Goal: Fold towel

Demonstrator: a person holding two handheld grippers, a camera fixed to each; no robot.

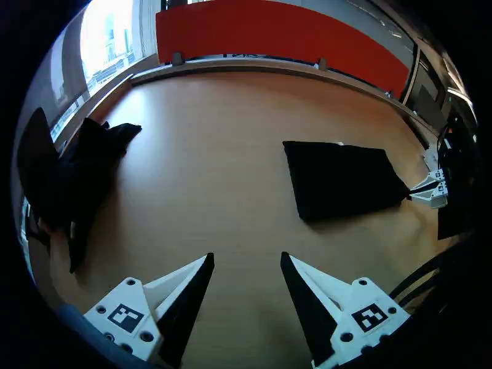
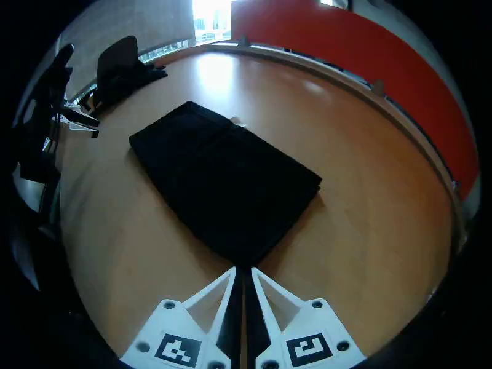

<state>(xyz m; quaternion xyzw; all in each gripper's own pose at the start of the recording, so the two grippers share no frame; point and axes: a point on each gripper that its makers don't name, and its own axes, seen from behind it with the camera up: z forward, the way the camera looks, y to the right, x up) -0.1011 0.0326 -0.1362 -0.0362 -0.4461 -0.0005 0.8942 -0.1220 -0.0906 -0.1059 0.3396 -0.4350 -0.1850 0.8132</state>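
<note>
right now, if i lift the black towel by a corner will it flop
Likely floppy: the black towel lies flat in soft folded layers, so a lifted corner would probably droop and the fold may open. On the smooth wooden table it may slide when pushed.

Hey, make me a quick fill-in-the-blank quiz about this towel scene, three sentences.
1. The towel lying on the wooden table is ___ in colour.
2. The right hand-held gripper is shut; the left hand-held gripper is ___.
3. The partition behind the table is ___.
Missing words: black; open; red.
</note>
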